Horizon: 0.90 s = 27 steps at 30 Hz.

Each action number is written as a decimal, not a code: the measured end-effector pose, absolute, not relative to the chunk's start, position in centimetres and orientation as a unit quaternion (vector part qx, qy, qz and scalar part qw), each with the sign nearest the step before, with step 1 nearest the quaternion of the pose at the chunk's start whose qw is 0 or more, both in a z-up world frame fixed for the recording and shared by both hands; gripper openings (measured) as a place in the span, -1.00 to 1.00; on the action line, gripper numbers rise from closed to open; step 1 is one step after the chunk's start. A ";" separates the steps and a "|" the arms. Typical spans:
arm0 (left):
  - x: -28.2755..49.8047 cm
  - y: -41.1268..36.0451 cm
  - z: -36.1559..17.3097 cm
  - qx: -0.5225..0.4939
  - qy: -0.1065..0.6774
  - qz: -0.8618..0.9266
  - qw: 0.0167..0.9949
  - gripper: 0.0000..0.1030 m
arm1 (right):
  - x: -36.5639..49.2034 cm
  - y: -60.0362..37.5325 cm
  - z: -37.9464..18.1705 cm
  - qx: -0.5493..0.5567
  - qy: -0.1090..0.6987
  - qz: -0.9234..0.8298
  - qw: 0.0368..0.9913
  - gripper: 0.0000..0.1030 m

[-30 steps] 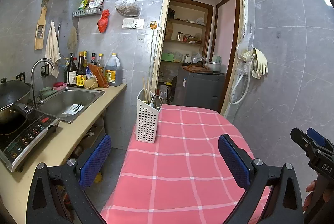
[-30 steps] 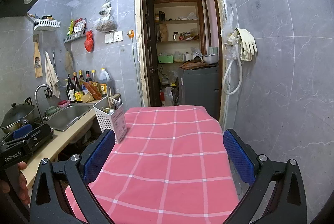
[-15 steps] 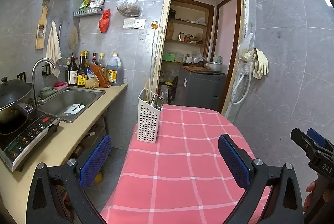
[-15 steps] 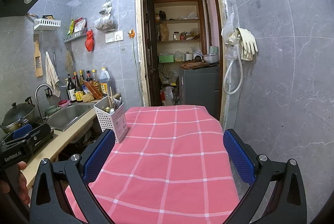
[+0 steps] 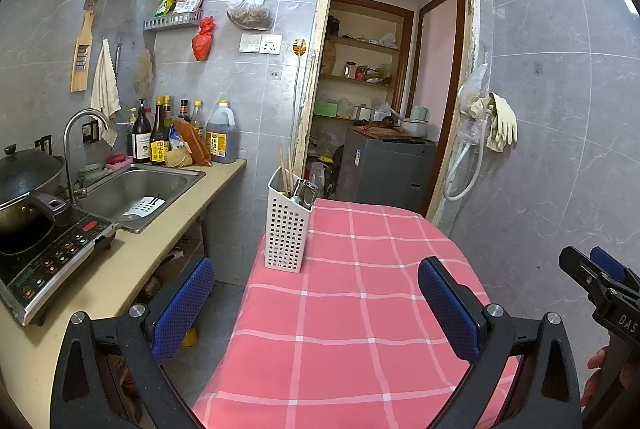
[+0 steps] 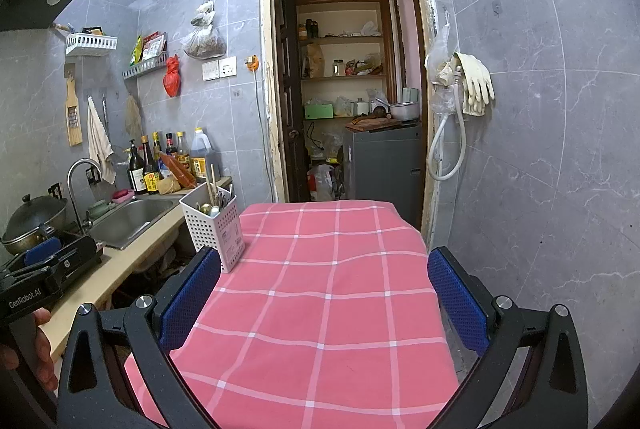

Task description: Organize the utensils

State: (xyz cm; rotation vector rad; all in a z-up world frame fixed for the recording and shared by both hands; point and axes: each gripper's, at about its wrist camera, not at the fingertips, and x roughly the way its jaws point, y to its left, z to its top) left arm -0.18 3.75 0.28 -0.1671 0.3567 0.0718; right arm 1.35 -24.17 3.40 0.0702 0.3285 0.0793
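sink (image 5: 132, 189) and counter at far left; white utensil holder (image 5: 286, 229) stands upright on the table's (image 5: 352, 309) left edge, chopsticks and metal utensils inside. left gripper (image 5: 316, 305) released, jaws wide, empty; right gripper (image 6: 324, 297) likewise spread above the pink cloth, holding nothing.

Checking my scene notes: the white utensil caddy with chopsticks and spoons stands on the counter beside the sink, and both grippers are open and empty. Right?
Not quite. The white utensil caddy stands on the pink checked tablecloth, at its left edge, not on the counter; the left wrist view shows it. Both the left gripper and right gripper are open and empty.
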 end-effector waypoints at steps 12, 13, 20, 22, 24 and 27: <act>-0.1 3.7 0.3 -0.083 0.177 0.036 0.980 0.99 | 1.6 -24.3 3.6 0.034 0.164 0.040 0.985 0.97; -0.2 3.8 0.3 -0.083 0.177 0.036 0.980 0.99 | 1.6 -24.3 3.6 0.035 0.165 0.040 0.985 0.97; -0.2 3.8 0.1 -0.082 0.179 0.035 0.980 0.99 | 1.6 -24.3 3.6 0.034 0.165 0.040 0.985 0.97; -0.2 3.7 0.1 -0.082 0.179 0.036 0.980 0.99 | 1.7 -24.4 3.7 0.034 0.165 0.040 0.985 0.97; -0.2 4.0 0.1 -0.082 0.178 0.035 0.980 0.99 | 1.7 -24.4 3.7 0.034 0.165 0.041 0.985 0.97; -0.2 3.8 0.1 -0.083 0.178 0.035 0.980 0.99 | 1.6 -24.3 3.7 0.034 0.167 0.040 0.985 0.97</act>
